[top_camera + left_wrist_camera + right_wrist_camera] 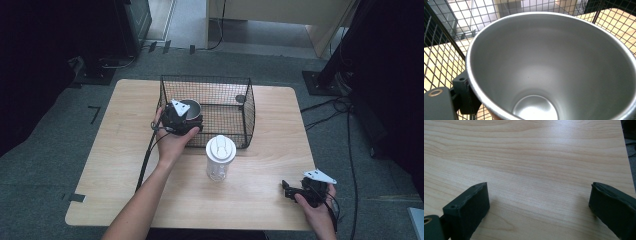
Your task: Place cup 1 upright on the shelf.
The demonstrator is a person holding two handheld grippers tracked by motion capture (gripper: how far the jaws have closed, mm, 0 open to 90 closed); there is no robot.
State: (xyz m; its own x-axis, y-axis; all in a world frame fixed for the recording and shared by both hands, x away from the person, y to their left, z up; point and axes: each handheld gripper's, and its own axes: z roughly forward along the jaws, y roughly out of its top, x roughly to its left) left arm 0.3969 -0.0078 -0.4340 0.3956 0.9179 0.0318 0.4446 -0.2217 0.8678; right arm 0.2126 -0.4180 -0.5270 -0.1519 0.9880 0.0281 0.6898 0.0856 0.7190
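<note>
At the left side of the black wire-mesh basket (235,107), which stands near the far edge of the pale wooden bench (120,165), the left tool (186,119) is held by the person's left hand (172,142) against a silver metal cup (192,106). The left gripper view looks straight down into the cup's (549,67) open mouth; one black jaw presses against the outside of its rim at the lower left, and the mesh shows around it. The other jaw is hidden by the cup, so the tool appears clamped on the cup's wall.

Near the middle of the bench, just in front of the basket, a clear plastic bottle with a white lid (220,156) stands upright, apart from both tools.

At the near right corner of the bench, the right hand (315,207) holds the right tool (286,189) low over the wood. In the right gripper view its two black jaws stand wide apart with bare bench (536,170) between them.
</note>
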